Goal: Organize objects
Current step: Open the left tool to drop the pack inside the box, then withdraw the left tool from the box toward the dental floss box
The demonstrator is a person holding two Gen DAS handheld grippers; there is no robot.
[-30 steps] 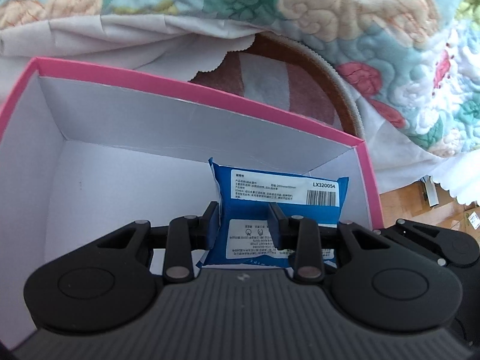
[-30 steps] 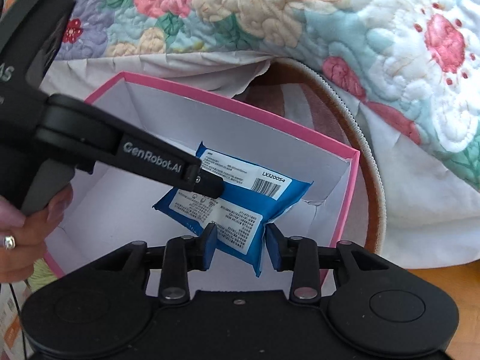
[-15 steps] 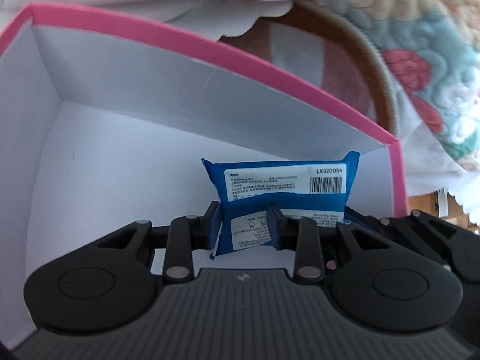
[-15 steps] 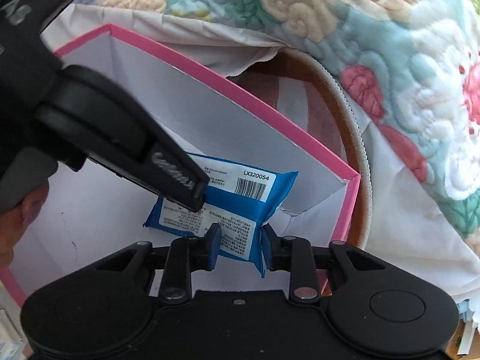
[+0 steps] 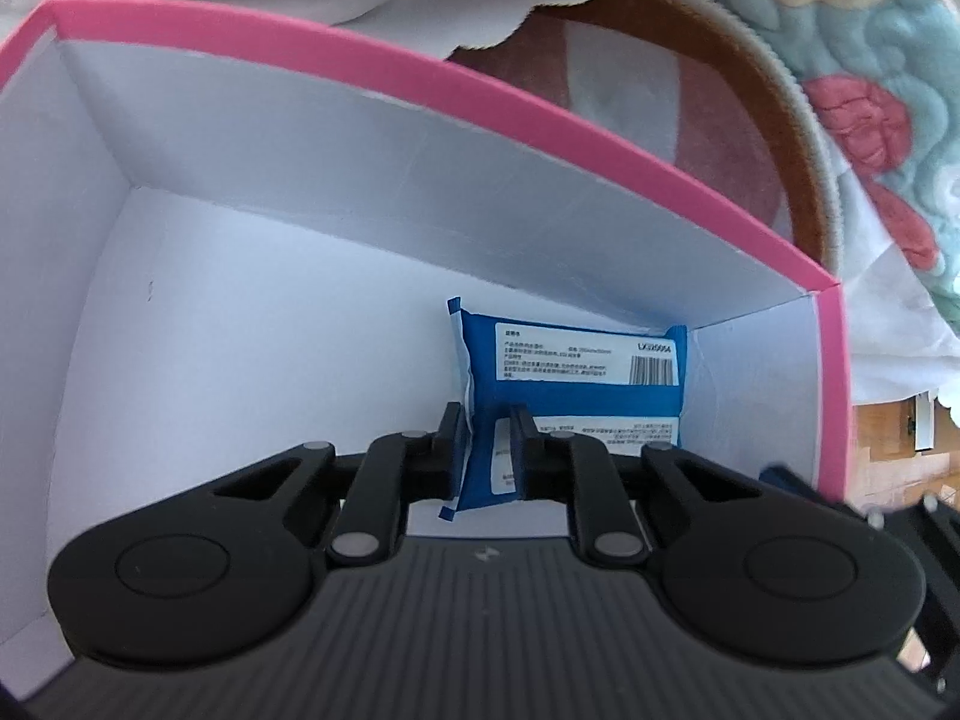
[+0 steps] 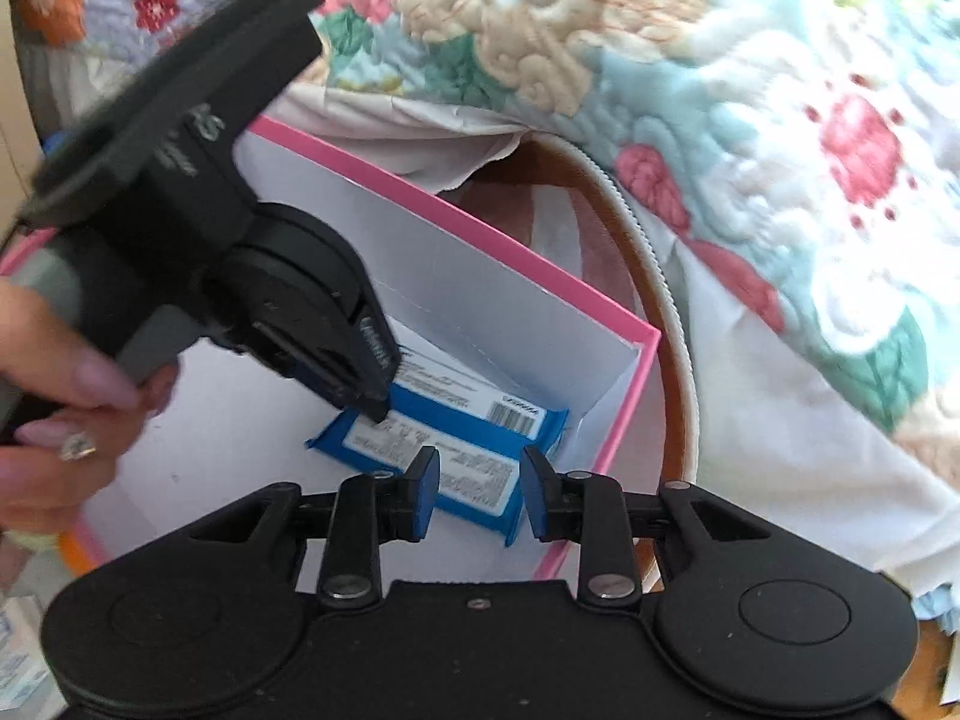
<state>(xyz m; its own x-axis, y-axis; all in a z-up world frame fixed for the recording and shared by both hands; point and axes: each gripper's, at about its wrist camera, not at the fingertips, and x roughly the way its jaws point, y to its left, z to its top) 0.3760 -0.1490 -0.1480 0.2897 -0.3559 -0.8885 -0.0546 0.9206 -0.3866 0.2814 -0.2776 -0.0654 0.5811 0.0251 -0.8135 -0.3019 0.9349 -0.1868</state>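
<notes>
A blue packet (image 5: 570, 372) with white labels lies on the floor of a pink-rimmed white box (image 5: 420, 90), in its far right corner. My left gripper (image 5: 486, 438) is shut on the packet's near left edge. In the right wrist view the packet (image 6: 456, 444) lies flat in the box (image 6: 540, 276), and the left gripper's tip touches it. My right gripper (image 6: 477, 495) is open above the packet's near end, with its jaws apart and not touching it.
A round brown basket (image 6: 672, 324) lined with cloth stands right behind the box. A floral quilt (image 6: 720, 90) covers the background. A hand (image 6: 72, 420) holds the left gripper. Wooden surface shows at right (image 5: 888, 438).
The packet went down from mid-air into the box's far right corner with the left gripper. The right gripper let go of it, opened and drew back.
</notes>
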